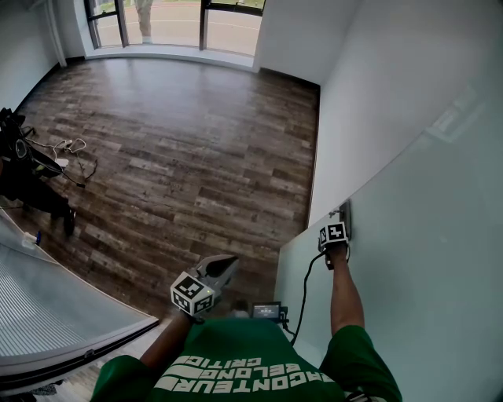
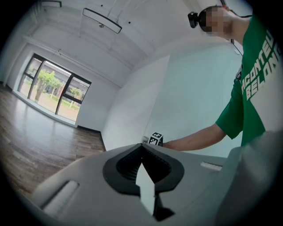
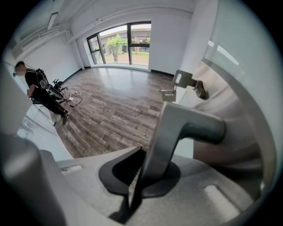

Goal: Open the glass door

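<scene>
The frosted glass door (image 1: 416, 235) fills the right side of the head view, its edge swung out from the white wall. A metal lever handle (image 1: 346, 216) sits at that edge. My right gripper (image 1: 340, 229) points steeply down and is shut on it. In the right gripper view the silver handle (image 3: 181, 126) runs between the dark pads of the right gripper (image 3: 143, 170). My left gripper (image 1: 224, 267) hangs in front of my body, away from the door. Its jaws are shut with nothing in them in the left gripper view (image 2: 142, 148).
A dark wood floor (image 1: 189, 141) stretches to a large window (image 1: 173, 23). A person with dark equipment (image 1: 20, 169) and loose cables (image 1: 69, 149) is at the left. A ribbed glass panel (image 1: 55, 314) lies at the lower left. A metal latch fitting (image 3: 182, 81) sticks out from the door edge.
</scene>
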The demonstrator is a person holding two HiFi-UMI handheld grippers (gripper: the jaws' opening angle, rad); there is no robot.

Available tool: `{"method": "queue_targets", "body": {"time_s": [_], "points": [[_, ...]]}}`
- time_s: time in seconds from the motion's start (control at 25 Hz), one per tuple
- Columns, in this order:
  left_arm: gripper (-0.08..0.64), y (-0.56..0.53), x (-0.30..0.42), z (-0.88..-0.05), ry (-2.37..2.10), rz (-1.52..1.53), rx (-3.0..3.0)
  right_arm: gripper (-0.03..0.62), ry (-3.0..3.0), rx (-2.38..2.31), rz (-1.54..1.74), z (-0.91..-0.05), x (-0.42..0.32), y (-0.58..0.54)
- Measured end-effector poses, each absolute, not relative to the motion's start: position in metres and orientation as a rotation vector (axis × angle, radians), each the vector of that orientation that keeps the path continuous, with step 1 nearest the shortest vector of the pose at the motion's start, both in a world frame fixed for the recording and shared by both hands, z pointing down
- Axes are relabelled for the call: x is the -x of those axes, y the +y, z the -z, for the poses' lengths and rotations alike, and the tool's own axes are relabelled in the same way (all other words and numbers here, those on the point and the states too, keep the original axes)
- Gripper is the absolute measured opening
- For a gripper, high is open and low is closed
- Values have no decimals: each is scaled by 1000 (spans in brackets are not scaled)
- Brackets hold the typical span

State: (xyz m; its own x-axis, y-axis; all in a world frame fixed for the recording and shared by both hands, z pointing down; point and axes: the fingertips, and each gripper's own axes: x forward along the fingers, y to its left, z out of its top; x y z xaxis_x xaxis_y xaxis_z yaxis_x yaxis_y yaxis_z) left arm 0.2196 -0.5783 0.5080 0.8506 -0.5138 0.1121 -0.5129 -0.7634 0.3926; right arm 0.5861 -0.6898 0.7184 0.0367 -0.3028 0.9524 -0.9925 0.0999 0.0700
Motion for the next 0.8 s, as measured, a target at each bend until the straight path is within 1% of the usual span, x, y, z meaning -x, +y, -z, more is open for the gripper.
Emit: {"method": "queue_targets", "body": {"time_s": [0.44, 0.8], "points": [[17, -576, -228, -506, -738, -2, -2624, -6, -1433, -1367, -946, -717, -590, -686], [17, -581, -216, -502, -803, 13, -2619, -5, -1411, -1322, -1028, -706, -589, -683]]}}
